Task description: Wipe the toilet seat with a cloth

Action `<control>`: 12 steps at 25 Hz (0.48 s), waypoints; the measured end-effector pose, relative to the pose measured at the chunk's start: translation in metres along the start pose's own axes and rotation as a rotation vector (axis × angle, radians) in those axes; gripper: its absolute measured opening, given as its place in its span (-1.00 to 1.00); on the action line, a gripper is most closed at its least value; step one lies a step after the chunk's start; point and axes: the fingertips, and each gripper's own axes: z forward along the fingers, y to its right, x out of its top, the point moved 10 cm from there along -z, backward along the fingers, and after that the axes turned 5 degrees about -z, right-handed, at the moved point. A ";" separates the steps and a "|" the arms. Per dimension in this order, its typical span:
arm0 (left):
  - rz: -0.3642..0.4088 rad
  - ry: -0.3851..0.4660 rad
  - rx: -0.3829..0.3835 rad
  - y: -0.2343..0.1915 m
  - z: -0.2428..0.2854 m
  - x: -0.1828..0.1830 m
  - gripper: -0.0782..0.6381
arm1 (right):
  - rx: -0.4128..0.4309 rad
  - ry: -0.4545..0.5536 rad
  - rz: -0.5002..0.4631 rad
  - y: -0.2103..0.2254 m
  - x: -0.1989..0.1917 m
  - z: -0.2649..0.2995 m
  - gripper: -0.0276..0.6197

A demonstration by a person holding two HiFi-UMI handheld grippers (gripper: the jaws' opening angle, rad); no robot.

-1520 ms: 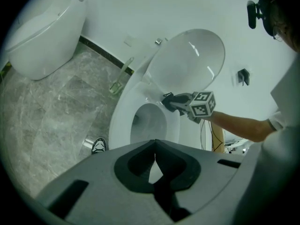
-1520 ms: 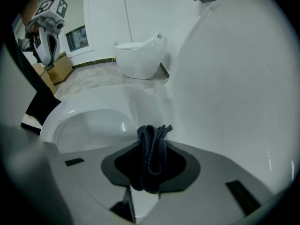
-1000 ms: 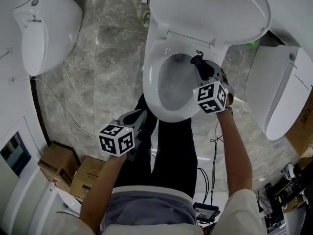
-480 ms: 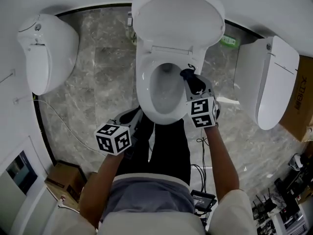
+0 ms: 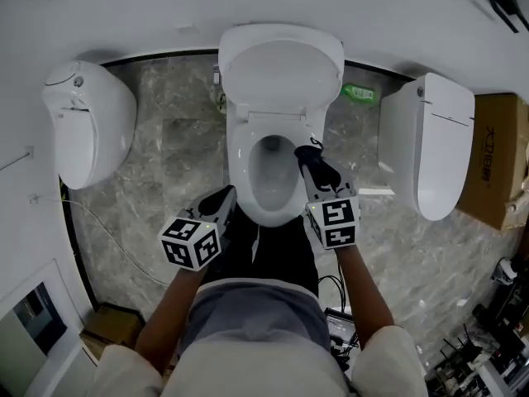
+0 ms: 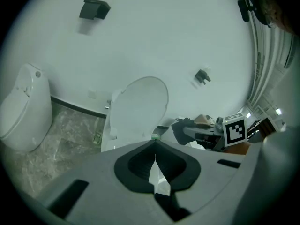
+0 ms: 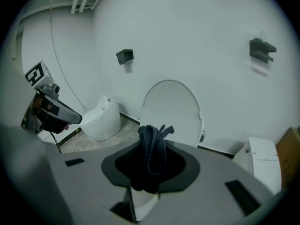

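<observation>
My right gripper [image 7: 151,159] pinches the dark cloth [image 7: 152,144] over the toilet seat [image 5: 238,172], at its right rim. My left gripper [image 6: 154,167] is pressed together, empty. The cardboard box [image 5: 493,160] has print too small to read. The seat shows in the head view only (gripper views catch just the raised lid [image 7: 171,109]).

Toilet seat [image 5: 240,176]: white oval ring, lowered flat, with the lid [image 5: 281,69] tipped up behind it. Cloth [image 7: 153,149]: dark blue-grey, twisted into a rope-like bunch, pinched between the jaws of the right gripper [image 5: 309,154], poised over the seat's right side. Contact with the seat not discernible.
</observation>
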 end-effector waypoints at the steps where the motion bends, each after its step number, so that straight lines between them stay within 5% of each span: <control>1: 0.017 0.014 -0.012 0.005 -0.004 0.006 -0.76 | -0.004 0.015 0.002 -0.002 0.006 -0.008 -0.65; 12: 0.213 0.183 -0.118 0.057 -0.060 0.067 -0.76 | -0.068 0.180 0.074 -0.027 0.065 -0.094 -0.65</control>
